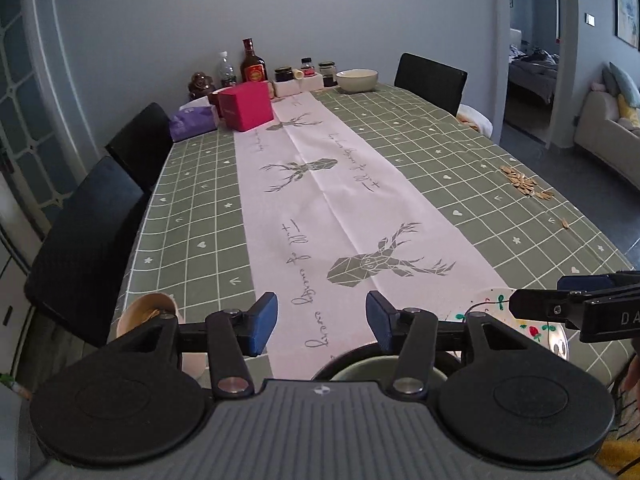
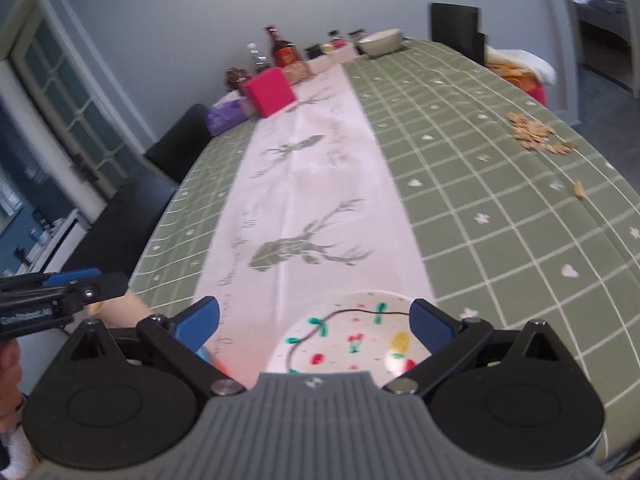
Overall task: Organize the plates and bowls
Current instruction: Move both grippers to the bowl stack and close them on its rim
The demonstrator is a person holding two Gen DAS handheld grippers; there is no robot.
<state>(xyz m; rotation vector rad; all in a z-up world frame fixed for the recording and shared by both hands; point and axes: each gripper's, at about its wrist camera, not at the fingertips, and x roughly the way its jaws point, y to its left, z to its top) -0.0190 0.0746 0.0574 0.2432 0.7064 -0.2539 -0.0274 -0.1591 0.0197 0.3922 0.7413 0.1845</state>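
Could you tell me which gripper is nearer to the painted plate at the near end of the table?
Right. The right gripper hangs open directly over the painted plate, its fingers either side of it without touching. The left gripper, also open, sits off to the plate's left, above a dark-rimmed bowl.

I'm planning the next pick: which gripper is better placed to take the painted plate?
Right. The right gripper is open with the painted plate directly below its fingers; the left gripper sits over the runner, beside it.

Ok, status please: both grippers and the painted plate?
Left gripper open, empty. Right gripper open wide above painted plate, not gripping. Nothing in the way.
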